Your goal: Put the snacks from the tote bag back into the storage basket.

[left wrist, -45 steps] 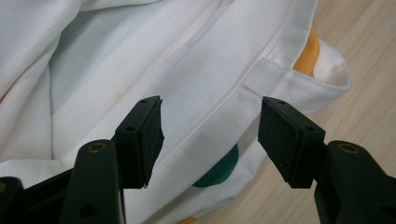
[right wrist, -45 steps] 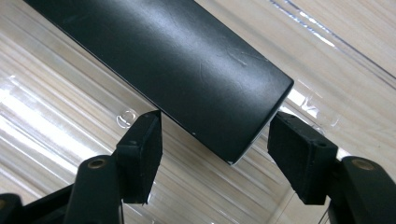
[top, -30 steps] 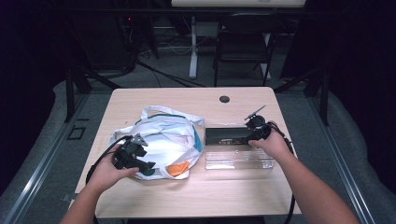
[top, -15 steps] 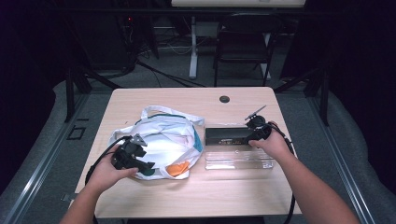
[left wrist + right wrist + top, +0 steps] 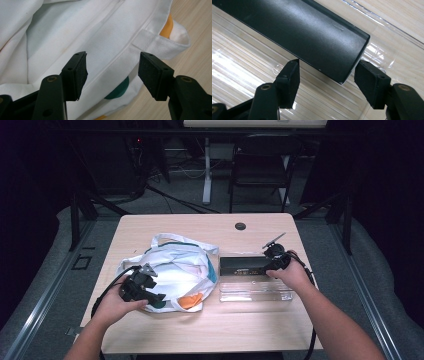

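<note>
We hold the left gripper (image 5: 112, 72) with jaws apart over the white bag (image 5: 175, 270) near the table's (image 5: 200, 330) left edge. Our right gripper (image 5: 327, 77) brackets the black box's (image 5: 307, 32) end, jaws apart, above the clear tray (image 5: 255, 292) toward the right edge.

A light wooden table (image 5: 165, 332) lies under both grippers. A small round black cap (image 5: 240, 226) sits in the tabletop, past the right gripper (image 5: 272, 265) and a bit to its left. Far beyond that gripper, off the table, stands a dark folding chair (image 5: 260, 170). Next to the chair is a white post (image 5: 206, 175). Black cables (image 5: 170, 197) lie on the grey floor (image 5: 45, 265), far past the left gripper (image 5: 157, 299). A black stand leg (image 5: 75, 217) rises off to that gripper's left.
</note>
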Demonstrator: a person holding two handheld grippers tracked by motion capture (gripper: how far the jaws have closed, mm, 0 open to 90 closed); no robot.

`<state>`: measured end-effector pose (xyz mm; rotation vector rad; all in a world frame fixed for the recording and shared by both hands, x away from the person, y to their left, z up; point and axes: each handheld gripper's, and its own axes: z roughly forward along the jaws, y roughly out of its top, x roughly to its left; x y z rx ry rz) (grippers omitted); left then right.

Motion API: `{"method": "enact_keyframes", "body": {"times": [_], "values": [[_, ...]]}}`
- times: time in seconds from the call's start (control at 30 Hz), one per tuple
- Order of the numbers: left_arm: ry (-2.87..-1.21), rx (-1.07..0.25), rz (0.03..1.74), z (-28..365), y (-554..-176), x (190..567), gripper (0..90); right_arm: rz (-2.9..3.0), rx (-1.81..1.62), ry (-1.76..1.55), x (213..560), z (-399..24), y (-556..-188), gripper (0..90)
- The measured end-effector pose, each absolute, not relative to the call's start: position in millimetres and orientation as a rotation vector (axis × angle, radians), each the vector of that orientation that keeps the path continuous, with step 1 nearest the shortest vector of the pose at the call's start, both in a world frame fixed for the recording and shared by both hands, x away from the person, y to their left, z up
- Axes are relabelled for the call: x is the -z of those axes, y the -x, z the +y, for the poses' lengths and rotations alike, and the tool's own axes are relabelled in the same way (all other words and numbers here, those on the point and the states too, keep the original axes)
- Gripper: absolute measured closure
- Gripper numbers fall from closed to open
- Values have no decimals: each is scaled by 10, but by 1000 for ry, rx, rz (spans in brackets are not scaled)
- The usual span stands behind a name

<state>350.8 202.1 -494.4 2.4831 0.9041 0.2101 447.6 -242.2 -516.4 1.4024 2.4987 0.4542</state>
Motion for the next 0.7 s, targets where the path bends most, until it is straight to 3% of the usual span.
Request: {"method": "enact_keyframes", "body": {"times": [0.7], "values": [[-2465,-236,917,2063,-3503,4895,399,2488,-491,-1368,4956,-2459,-4338,372]]}}
